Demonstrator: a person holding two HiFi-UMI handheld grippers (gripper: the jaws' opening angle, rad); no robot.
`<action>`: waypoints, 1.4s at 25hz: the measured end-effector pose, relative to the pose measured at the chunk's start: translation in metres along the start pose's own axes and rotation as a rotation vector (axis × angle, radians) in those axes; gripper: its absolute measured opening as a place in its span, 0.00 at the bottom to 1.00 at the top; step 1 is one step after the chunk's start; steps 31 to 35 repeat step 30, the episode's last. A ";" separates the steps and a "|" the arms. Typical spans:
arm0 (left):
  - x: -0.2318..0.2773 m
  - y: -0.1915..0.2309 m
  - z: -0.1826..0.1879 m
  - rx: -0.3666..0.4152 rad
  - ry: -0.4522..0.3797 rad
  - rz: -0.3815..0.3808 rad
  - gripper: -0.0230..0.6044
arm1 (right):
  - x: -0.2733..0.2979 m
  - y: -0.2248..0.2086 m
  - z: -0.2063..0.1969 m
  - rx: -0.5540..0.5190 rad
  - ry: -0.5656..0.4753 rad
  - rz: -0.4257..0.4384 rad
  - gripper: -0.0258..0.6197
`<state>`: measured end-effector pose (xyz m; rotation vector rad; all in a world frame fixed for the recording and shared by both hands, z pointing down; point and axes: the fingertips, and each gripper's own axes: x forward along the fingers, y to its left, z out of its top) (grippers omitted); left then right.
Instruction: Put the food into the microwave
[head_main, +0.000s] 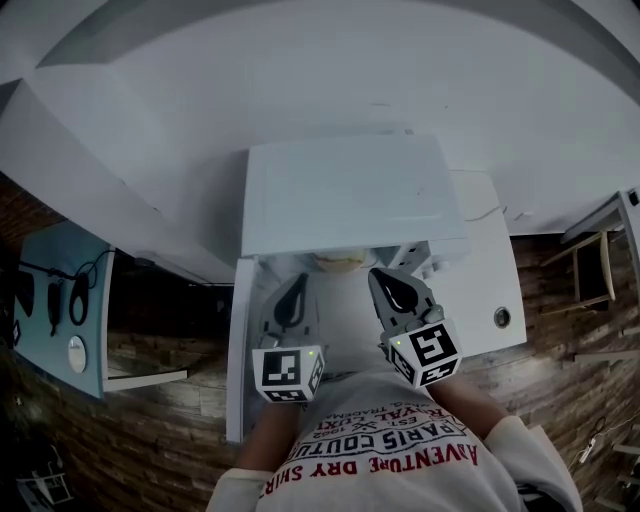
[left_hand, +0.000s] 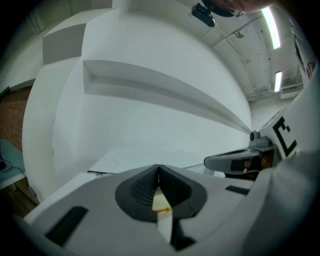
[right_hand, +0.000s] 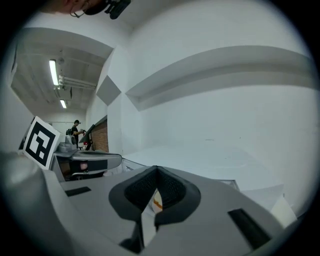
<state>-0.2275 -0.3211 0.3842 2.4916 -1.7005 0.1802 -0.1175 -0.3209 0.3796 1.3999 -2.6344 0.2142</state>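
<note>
A white microwave (head_main: 340, 195) stands on a white table (head_main: 485, 280); from the head view I look down on its top. At its front edge a pale yellowish food item (head_main: 338, 262) peeks out, mostly hidden under the top. My left gripper (head_main: 299, 283) and right gripper (head_main: 380, 277) are held side by side just in front of it, both pointing at the microwave. Each is shut with nothing between the jaws. In the left gripper view the left gripper (left_hand: 158, 169) faces the white wall, and in the right gripper view so does the right gripper (right_hand: 156, 170).
A white panel (head_main: 238, 350) runs along the table's left edge. A small round fitting (head_main: 502, 317) sits at the table's right. A blue board with hanging tools (head_main: 60, 300) is at the left and a chair (head_main: 590, 255) at the right. A person (right_hand: 76, 128) stands far off.
</note>
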 end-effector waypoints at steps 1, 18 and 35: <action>-0.001 0.000 0.000 -0.001 0.000 0.002 0.05 | 0.000 0.001 0.001 0.010 -0.002 0.006 0.06; -0.005 -0.002 -0.007 -0.016 0.008 0.003 0.05 | 0.007 0.007 -0.009 0.064 0.029 0.006 0.06; -0.002 0.000 -0.019 -0.029 0.035 0.003 0.05 | 0.012 0.002 -0.024 0.105 0.065 0.001 0.06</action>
